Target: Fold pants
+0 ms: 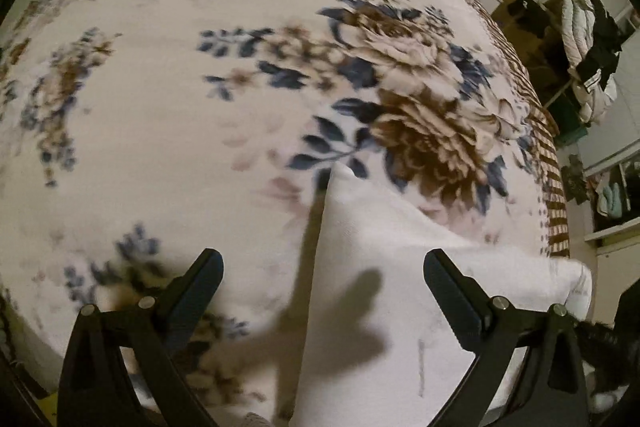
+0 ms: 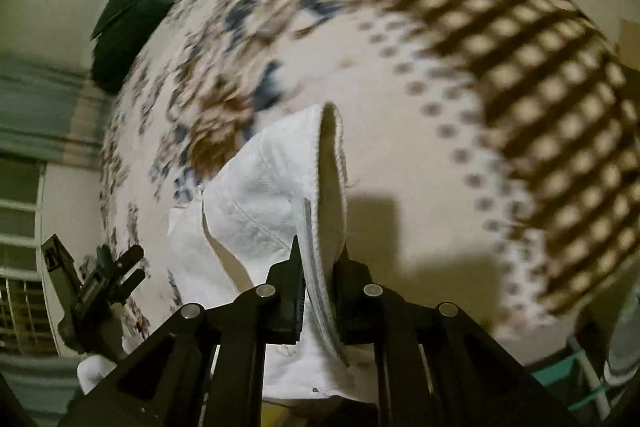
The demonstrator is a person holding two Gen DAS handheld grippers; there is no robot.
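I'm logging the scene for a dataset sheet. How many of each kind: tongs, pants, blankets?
Tongs: 2, left tongs open, right tongs shut on the white pants
Pants: 1
Blankets: 1, floral blanket
Total: 4

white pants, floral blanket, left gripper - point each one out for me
white pants [image 2: 256, 187]: right wrist view, on the bunched cloth ahead of the shut fingers.
floral blanket [image 1: 160, 131]: left wrist view, on a bare pale patch.
left gripper [image 1: 324, 271]: left wrist view, midway between its spread fingertips.
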